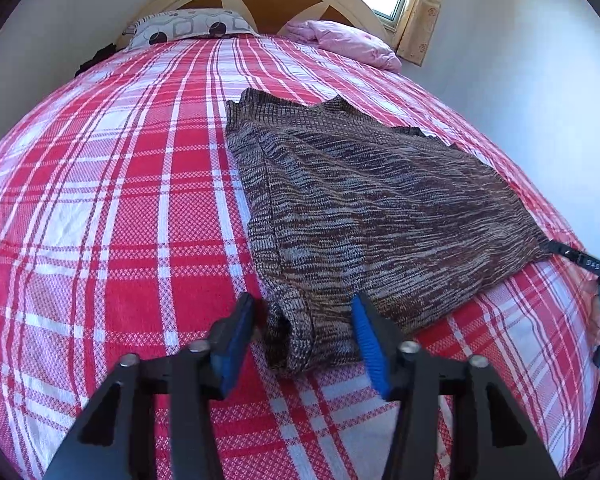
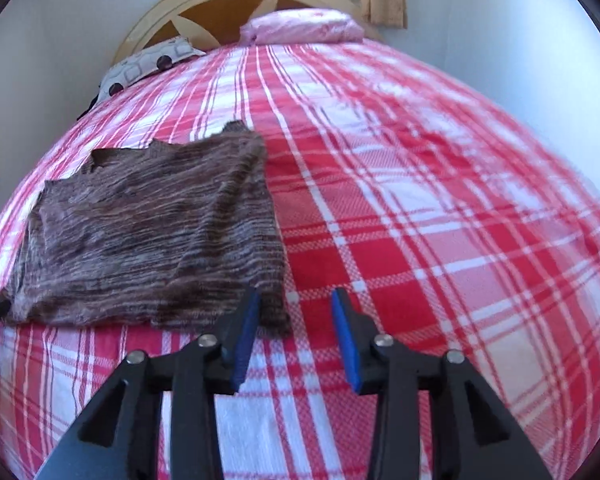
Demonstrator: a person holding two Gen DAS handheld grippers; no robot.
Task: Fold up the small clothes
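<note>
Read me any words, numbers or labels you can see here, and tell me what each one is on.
Small white marks, too blurred to read: on the right gripper's black finger, left wrist view.
No other text: none on the sweater, bedspread or pillows.

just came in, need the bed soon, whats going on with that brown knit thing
A person is folding a small brown knit sweater on the red plaid bedspread, using a handheld gripper in each hand. The left gripper stands open around the sweater's near corner. The right gripper is open beside the other near corner, over bare bedspread, holding nothing.
</note>
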